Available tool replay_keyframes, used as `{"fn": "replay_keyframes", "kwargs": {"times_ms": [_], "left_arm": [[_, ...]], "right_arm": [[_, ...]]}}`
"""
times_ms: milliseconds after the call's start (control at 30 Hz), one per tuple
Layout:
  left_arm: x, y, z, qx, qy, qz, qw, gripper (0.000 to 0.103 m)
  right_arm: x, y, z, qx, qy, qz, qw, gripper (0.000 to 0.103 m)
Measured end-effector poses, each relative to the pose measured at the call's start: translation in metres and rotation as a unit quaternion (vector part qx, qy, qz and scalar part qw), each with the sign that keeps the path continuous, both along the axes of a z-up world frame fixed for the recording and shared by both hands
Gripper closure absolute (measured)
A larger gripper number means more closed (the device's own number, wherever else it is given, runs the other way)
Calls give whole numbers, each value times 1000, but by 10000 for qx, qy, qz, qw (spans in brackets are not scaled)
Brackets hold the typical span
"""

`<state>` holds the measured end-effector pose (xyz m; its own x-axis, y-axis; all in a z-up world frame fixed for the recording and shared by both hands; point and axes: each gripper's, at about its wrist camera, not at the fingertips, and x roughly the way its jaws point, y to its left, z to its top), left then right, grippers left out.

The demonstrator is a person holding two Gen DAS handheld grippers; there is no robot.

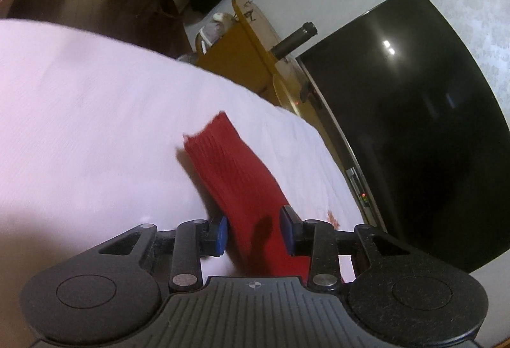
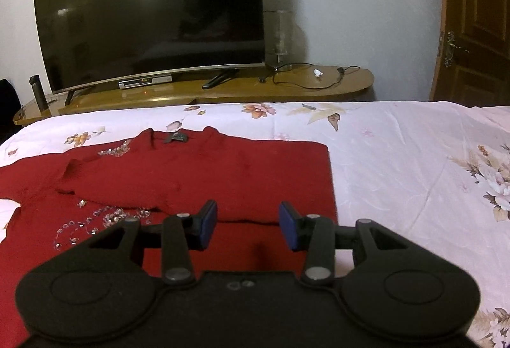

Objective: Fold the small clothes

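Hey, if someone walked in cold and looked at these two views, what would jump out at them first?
The red sweater spread on the flowered bedsheet, its right side already folded in, with the open right gripper just above its near edge. Next, the big dark television on the wooden stand behind the bed. In the left wrist view, a red sleeve runs between the fingers of the left gripper, which is open.

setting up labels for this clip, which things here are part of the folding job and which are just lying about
Part of the job:
- red sweater, partly folded on the bed sheet
- its sleeve, between the open left gripper
- right gripper, open over the sweater

Just lying about:
- television
- TV stand
- flask
- lamp
- door
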<state>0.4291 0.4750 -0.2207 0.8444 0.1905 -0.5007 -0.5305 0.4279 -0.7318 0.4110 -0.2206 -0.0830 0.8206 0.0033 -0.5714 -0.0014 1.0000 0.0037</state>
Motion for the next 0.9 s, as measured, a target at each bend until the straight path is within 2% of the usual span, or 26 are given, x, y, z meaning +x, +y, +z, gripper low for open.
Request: {"fn": "replay_keyframes", "kwargs": {"times_ms": [33,67,100,133,200,300,433,533,633,733,900], "left_arm": [[0,2,-1,51,8,41,10000,72],[0,3,0,94,89,118,9998,88],[2,4,1,160,278,205,9993,96],[5,4,2,181,341,216,9990,98],[9,-1,16,288,100,157,9994,98],[30,-27,51,753,-313,-158,9965,98],[76,-91,103,1294,-776,-944,9840,98],[111,-162,129,1689,-938,-1785,9648,98],[135,-253,137,2154,-997,-2751,9317,98],[147,-336,127,2443,-935,-3519,8987,98],[161,-437,90,2371,-497,-4353,8671,98]], "right_arm": [[-2,1,1,-12,-14,-10,10000,61],[-3,1,2,-25,-27,-11,10000,60],[-3,1,3,-39,-33,-9,10000,60],[-4,0,3,-51,-34,-15,10000,60],[-3,-2,3,-47,-22,-47,10000,60],[-5,-10,2,40,-37,-140,9999,60],[-11,-23,-3,247,-3,-305,9992,60],[-17,-32,-5,335,-9,-419,9986,60],[-24,-48,-7,461,-18,-598,9971,60],[-29,-68,-9,608,0,-888,9942,60],[-35,-105,-11,914,10,-1446,9852,60]]}}
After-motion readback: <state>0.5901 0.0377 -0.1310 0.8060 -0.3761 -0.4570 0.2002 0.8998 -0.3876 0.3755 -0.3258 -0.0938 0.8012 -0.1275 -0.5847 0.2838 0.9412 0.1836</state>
